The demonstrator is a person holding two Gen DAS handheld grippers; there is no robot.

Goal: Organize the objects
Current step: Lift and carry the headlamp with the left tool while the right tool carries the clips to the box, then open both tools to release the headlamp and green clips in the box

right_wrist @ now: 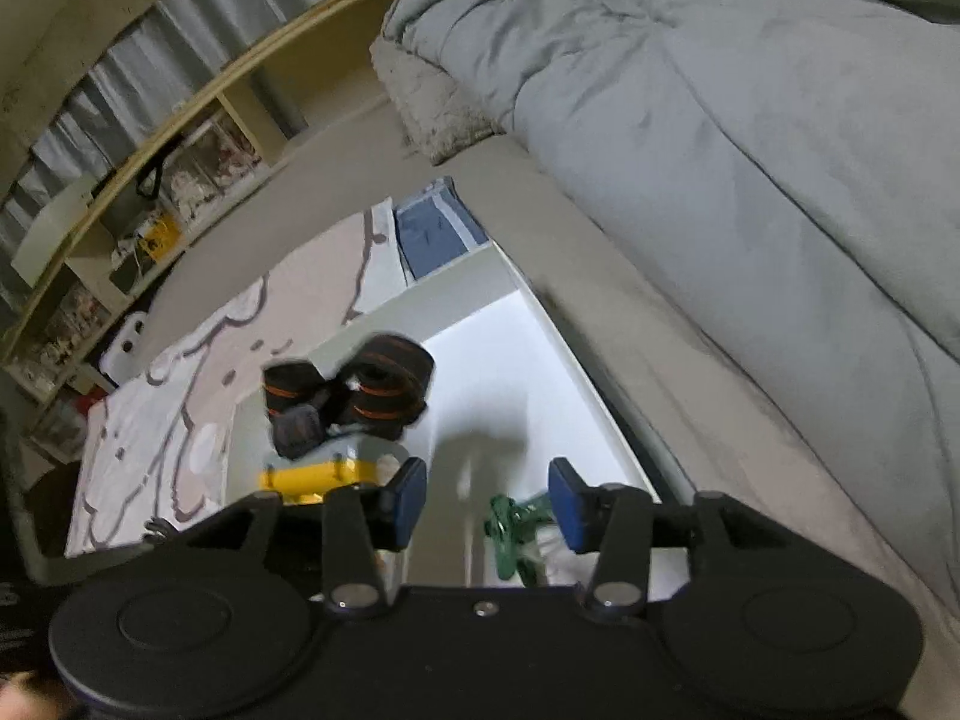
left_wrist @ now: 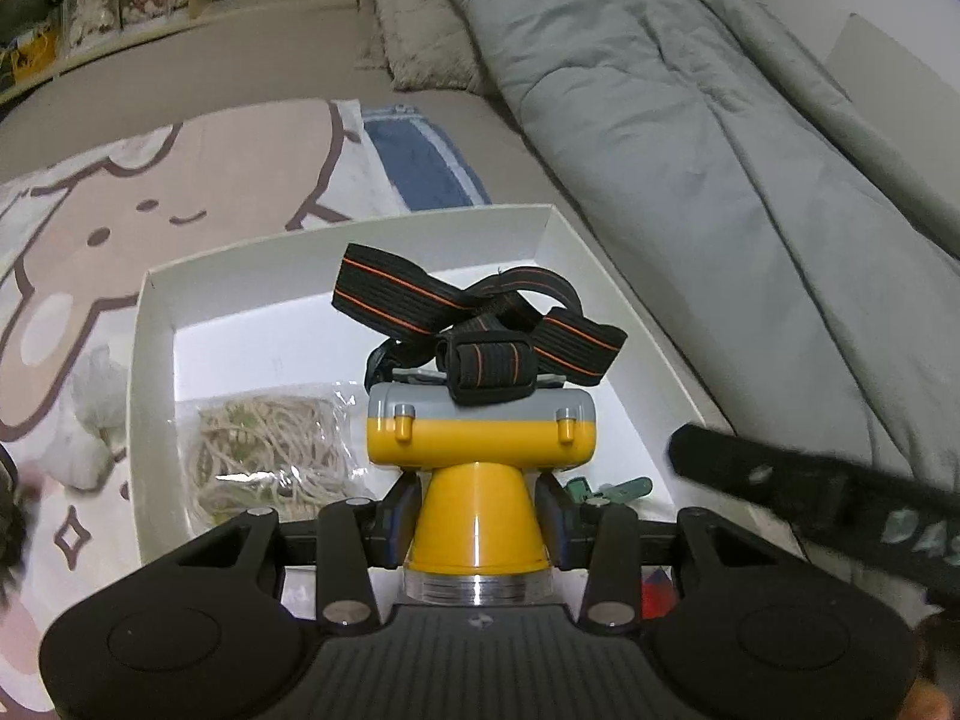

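here, left hand-held gripper [left_wrist: 477, 516] is clenched on the yellow cone of the headlamp [left_wrist: 480, 438], held over the white box [left_wrist: 354, 240] on the bed; its strap [left_wrist: 474, 318] is bunched on top. right hand-held gripper [right_wrist: 487, 504] is released, jaws apart above green clips [right_wrist: 510, 531] in the box. noodle bag [left_wrist: 270, 456] lies inside, left.

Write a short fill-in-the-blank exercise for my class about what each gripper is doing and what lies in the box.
1. The left gripper is shut on a headlamp whose body is grey and ____.
2. The headlamp's black strap carries stripes coloured ____.
3. The right gripper has its jaws ____, holding nothing.
4. The bag of rubber bands lies inside the white ____.

Missing words: yellow; orange; open; box
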